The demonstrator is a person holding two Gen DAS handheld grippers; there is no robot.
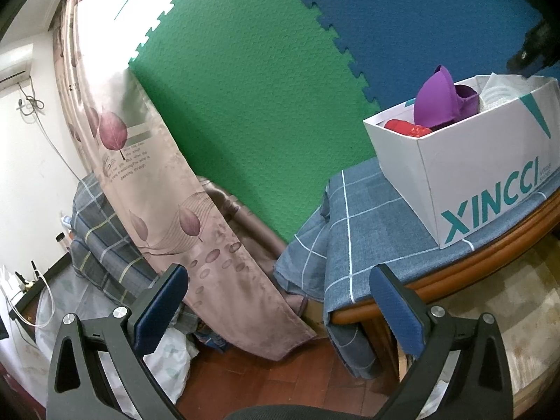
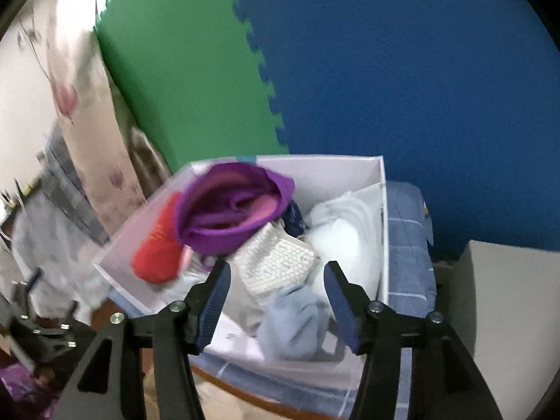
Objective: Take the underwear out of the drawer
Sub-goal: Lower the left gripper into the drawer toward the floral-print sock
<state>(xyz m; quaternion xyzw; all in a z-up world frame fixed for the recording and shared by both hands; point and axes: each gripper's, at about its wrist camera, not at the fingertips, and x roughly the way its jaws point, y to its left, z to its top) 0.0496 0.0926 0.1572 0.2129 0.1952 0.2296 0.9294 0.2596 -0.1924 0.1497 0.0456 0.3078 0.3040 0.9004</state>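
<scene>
Two grippers stand open and empty: the left gripper (image 1: 276, 301) well short of the box (image 1: 490, 175), the right gripper (image 2: 276, 290) over its heaped underwear (image 2: 276, 262). Soft, light and limp, the cloth looks best pinched at a raised fold.

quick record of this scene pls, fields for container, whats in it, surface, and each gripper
container: white cardboard box, open top, teal XINCCI lettering
contents: purple bra on top, red garment, white knit item, light blue garment, white fabric
surface: blue checked cloth over a wooden-edged table
left gripper: open, empty, off to the box's side
right gripper: open, nothing between the pads, above the box's near edge
backdrop: green and blue foam mats
</scene>
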